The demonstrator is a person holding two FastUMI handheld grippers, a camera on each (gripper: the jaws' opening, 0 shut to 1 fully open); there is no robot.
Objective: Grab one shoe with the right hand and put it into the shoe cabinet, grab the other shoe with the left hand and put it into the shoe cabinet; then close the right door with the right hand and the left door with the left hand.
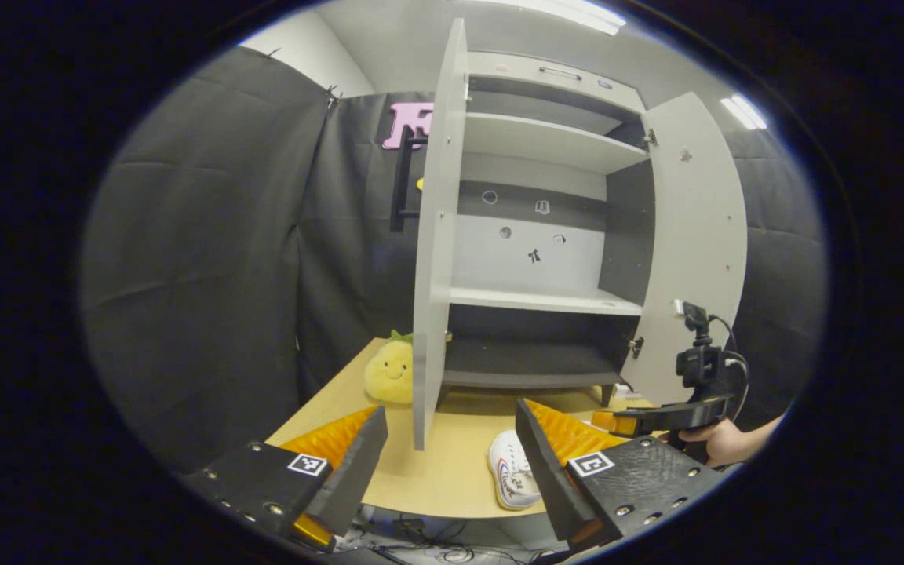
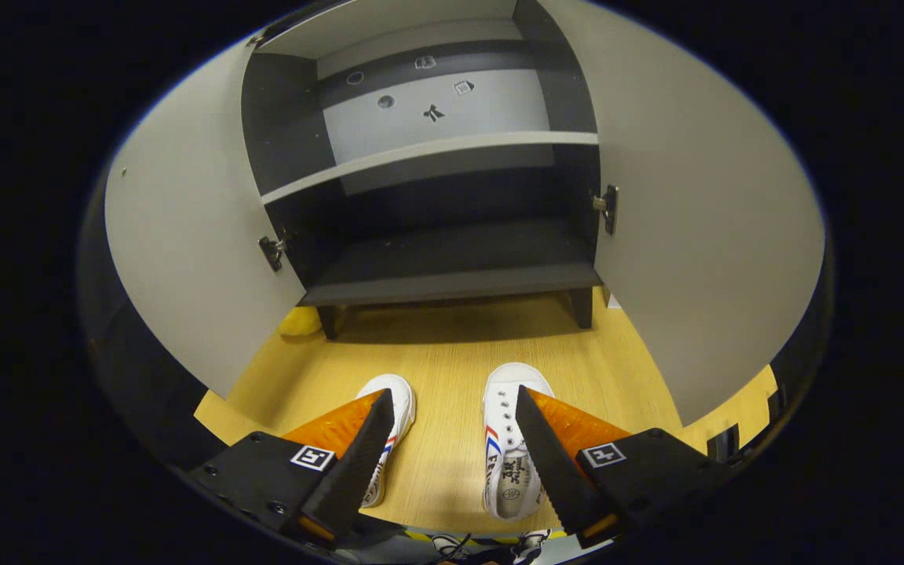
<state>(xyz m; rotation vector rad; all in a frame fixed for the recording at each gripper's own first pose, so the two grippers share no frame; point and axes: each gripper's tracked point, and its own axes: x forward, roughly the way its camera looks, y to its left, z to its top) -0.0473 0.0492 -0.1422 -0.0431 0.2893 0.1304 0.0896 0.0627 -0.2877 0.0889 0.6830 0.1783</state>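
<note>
**Both shoes on the tabletop, both doors open**

You have one cabinet (image 2: 452, 267) standing on the tabletop (image 2: 444, 345), with its two doors wide open: the left door (image 2: 185, 251) and the right door (image 2: 703, 235). Inside, the bottom shelf (image 2: 452, 271) is bare and dark, so it is free for the shoes.

Two white shoes lie side by side on the tabletop, in front of the cabinet, toes toward it: the left shoe (image 2: 389, 424) and the right shoe (image 2: 508, 455). They are near each other but not touching.

Your right hand-held gripper (image 2: 448, 439) hovers over the shoes with its fingers apart and nothing between them; the right finger sits over the right shoe. Your left hand-held gripper (image 1: 452, 447) is also spread apart and empty, just in front of the left door's edge.

What can go wrong, I think:
- The gripper stands between the two shoes, so closing here may catch nothing or push one shoe aside.
- The soft upper may slip out if you pinch only the edge.
- The left door edge is close to your left gripper; a careless move may knock it.

One yellow plush toy (image 1: 389, 370) sits behind the left door.
</note>
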